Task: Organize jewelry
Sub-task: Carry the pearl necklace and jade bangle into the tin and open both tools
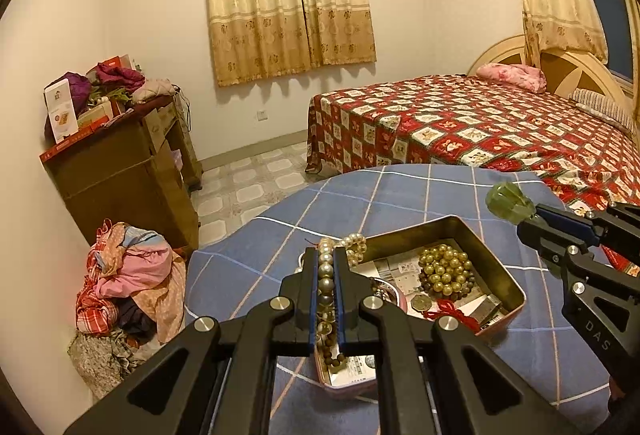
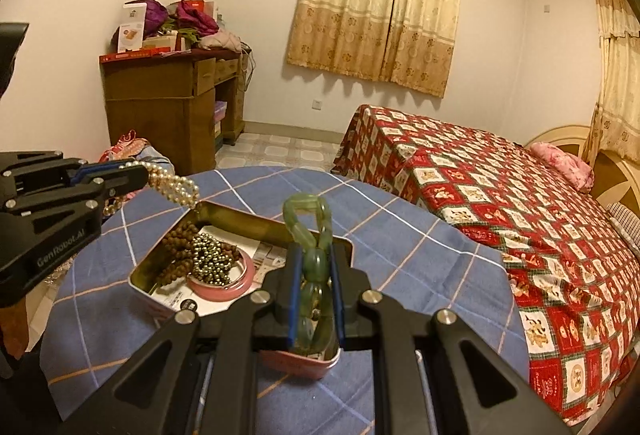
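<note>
The left gripper (image 1: 326, 255) has its two blue-lined jaws pressed together on a strand of cream-white pearl beads (image 1: 326, 275). The strand runs along the line of the fingers, so its long axis points forward, away from the camera. Its far end comes out past the fingertips as a small bunch of pearls (image 2: 176, 183) and hangs over the near-left corner of an open rectangular metal tin with a pink outside (image 1: 508, 275). In the right wrist view, white letters on the side of this gripper's black body read "GenRobot.AI".

The right gripper (image 2: 314, 255) is closed nearly all the way on a bracelet of translucent green stone links (image 2: 316, 263). The bracelet also lies lengthwise between the jaws, and its free loop (image 2: 306, 211) stands upward and forward past the fingertips, above the tin. In the left wrist view the letters "DAS" can be read on the black arm of this gripper.

The tin stands on a round table with a blue checked cloth (image 1: 400, 195). Inside it are a heap of gold-coloured round beads (image 1: 444, 269), a string of brown wooden beads (image 2: 176, 255), a pink bangle (image 2: 224, 283), a red knotted cord (image 1: 452, 311) and printed paper whose writing is too small to read.
</note>
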`<act>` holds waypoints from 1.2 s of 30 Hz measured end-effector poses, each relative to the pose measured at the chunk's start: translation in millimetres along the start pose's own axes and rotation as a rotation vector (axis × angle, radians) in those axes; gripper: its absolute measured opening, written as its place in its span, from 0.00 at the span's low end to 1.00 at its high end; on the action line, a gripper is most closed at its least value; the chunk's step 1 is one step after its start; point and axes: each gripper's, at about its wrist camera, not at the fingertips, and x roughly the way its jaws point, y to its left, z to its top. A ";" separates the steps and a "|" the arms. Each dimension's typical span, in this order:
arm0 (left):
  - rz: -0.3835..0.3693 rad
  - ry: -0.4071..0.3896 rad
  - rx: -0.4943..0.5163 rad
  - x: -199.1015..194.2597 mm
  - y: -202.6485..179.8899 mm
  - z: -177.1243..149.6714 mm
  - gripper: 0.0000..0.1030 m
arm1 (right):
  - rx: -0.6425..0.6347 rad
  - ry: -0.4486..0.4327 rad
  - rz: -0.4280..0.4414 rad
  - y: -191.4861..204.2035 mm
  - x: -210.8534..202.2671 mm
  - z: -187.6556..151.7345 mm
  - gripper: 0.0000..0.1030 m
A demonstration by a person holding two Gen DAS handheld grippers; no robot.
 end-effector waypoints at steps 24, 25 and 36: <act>0.036 0.034 0.004 41.4 3.5 -0.1 0.06 | -0.009 0.050 -0.029 8.2 45.7 5.4 0.15; 0.036 0.037 0.004 43.0 3.6 -0.7 0.06 | -0.007 0.053 -0.029 8.6 47.5 5.5 0.15; 0.036 0.068 0.020 61.2 1.2 -6.1 0.06 | -0.008 0.083 -0.032 10.3 65.8 3.5 0.15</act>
